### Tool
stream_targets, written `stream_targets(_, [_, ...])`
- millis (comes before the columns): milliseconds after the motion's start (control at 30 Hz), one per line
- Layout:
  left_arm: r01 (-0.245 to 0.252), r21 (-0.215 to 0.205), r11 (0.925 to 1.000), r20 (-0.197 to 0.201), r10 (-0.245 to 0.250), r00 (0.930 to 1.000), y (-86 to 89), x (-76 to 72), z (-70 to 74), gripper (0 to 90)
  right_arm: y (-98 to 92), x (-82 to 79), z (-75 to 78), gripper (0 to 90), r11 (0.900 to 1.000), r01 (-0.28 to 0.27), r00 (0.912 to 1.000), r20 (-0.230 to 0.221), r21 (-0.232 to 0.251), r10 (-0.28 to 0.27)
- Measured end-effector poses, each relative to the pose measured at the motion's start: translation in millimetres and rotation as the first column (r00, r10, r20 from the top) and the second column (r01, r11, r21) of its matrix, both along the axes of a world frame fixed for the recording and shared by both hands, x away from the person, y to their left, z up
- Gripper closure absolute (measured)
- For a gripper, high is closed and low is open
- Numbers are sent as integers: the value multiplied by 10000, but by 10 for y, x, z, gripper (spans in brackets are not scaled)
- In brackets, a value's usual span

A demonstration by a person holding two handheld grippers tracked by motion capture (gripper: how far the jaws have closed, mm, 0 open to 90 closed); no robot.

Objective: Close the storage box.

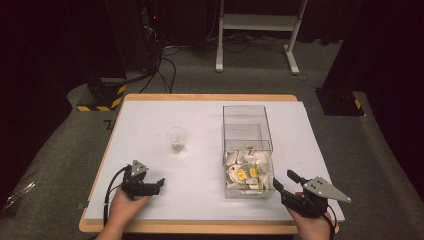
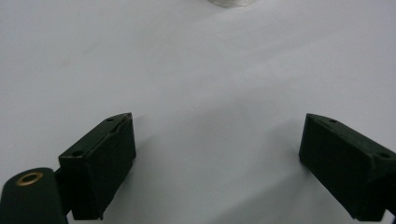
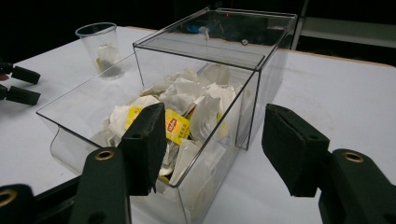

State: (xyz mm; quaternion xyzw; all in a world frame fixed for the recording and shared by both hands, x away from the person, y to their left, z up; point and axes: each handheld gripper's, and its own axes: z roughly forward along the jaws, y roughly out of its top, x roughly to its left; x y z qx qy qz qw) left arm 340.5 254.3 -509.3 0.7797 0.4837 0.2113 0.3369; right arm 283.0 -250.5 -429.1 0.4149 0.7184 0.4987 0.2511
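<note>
right gripper [image 1: 283, 184] parked at the near right corner of the clear box [image 1: 248, 131], jaws apart with nothing between them, one jaw in front of the box's open end in the right gripper view. tea bags [image 3: 180, 114] heaped inside that open near half, yellow tags showing, none lifted yet. plastic cup [image 1: 176, 139] standing upright well to the left on the white table [image 1: 200, 117], something pale already at its bottom. left gripper [image 1: 161, 183] resting low near the table's front edge, jaws spread wide over bare tabletop, holding nothing. looks like the reach-in step: lining up on a bag. next move calls for dipping over the box's low front wall, pinching a single bag, not a clump, then carrying it across to the cup.
</note>
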Motion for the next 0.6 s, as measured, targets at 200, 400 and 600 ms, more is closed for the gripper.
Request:
stream_targets(200, [20, 11, 10000, -11, -20, 10000, 0, 6, 1, 108, 12, -33, -44, 401, 9999, -128, 9998, -120, 24, 129])
stream_targets(400, [60, 22, 10000, -40, -60, 10000, 1, 17, 2, 103, 51, -79, -101, 394, 9997, -219, 9995, -239, -103, 216])
stream_targets(600, [115, -12, 9999, -134, -115, 9998, 2, 40, 4, 93, 56, -116, -161, 385, 9997, -219, 9989, -406, -131, 214])
